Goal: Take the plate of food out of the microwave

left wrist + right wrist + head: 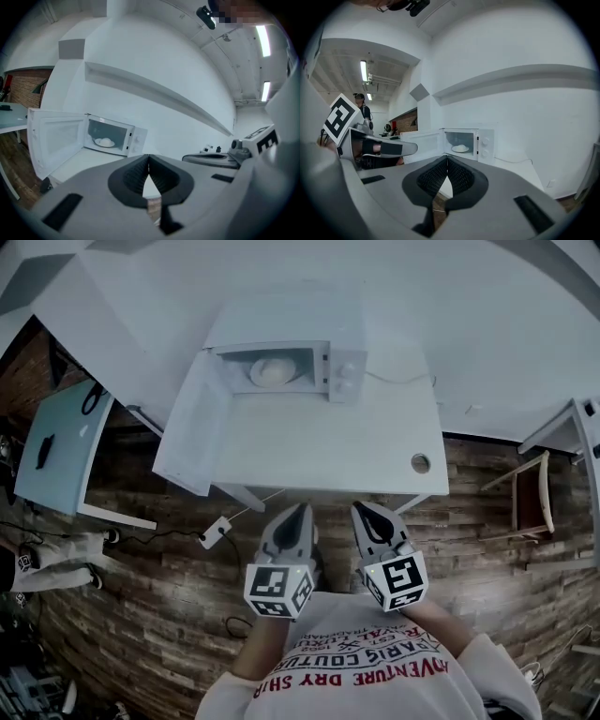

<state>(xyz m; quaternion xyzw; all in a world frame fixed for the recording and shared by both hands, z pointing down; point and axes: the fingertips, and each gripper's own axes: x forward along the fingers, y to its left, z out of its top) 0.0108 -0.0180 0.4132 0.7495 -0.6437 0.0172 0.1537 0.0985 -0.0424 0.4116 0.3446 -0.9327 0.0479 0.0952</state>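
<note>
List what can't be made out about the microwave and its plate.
The food: a pale mound, too small in every view to identify.
The plate: its back edge is cut off by the microwave roof in the head view.
What the plate rests on: hidden beneath it in all views.
The knobs: their markings are too small to read in any view.

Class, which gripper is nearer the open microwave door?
Left. The left gripper is short of the microwave door, toward its right; the right gripper is farther right again.
</note>
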